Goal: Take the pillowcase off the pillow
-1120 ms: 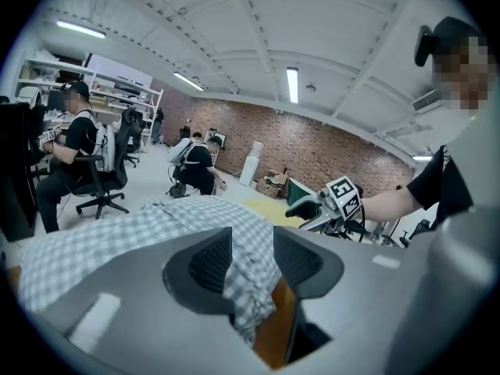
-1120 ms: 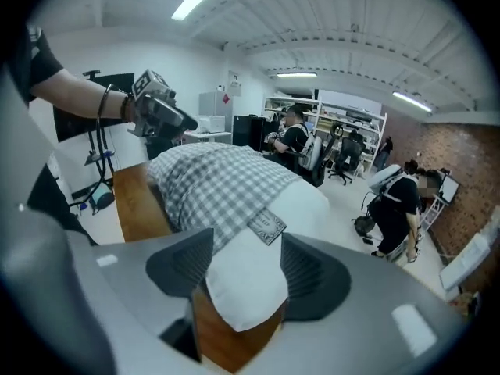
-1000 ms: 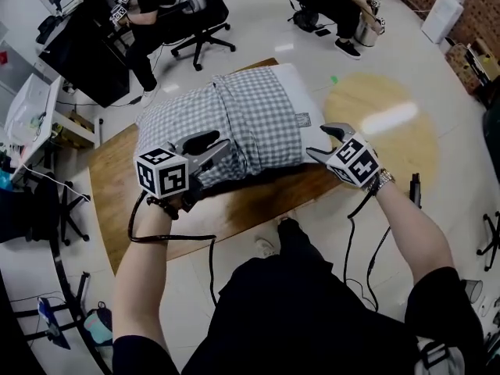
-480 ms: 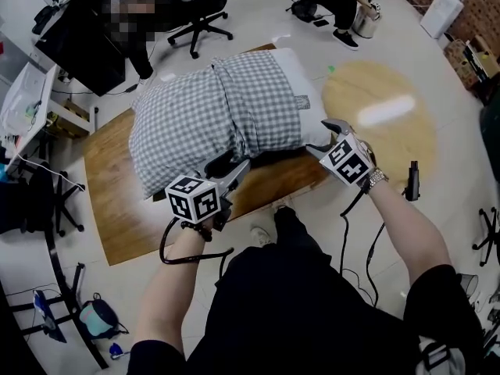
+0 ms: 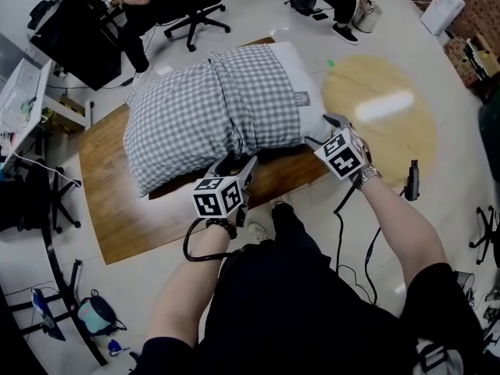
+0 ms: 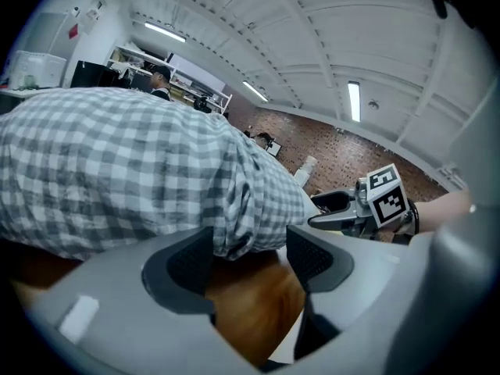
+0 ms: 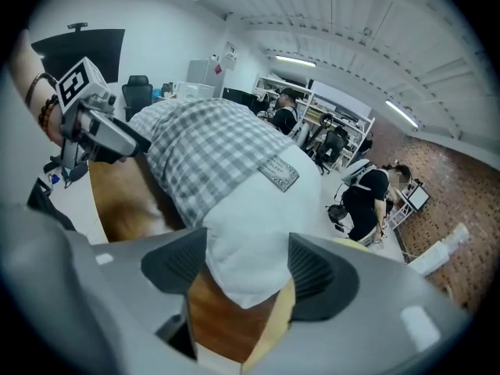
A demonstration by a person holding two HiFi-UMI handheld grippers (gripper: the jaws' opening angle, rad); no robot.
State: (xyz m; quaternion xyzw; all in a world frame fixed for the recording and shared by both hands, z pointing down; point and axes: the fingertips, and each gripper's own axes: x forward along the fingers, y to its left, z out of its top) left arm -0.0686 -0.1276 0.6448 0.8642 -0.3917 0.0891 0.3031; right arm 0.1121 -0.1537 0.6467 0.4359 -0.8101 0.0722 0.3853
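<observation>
A pillow in a grey-and-white checked pillowcase lies on the wooden table. Its bare white end sticks out of the case on the right. My left gripper is at the pillow's near edge. Its jaws are opening, with a hanging fold of the checked cloth loose between the pads. My right gripper is at the white near corner. Its jaws are opening too, and that corner fills the gap between them. A small label marks the case's edge.
A round pale wooden top adjoins the table on the right. People sit on office chairs beyond the far edge. Desks and a dark monitor stand at the left. Cables hang from both grippers to the floor.
My left gripper moved right along the near edge, from the pillow's left part to its middle, and its jaws widened. The right gripper stayed at the white corner.
</observation>
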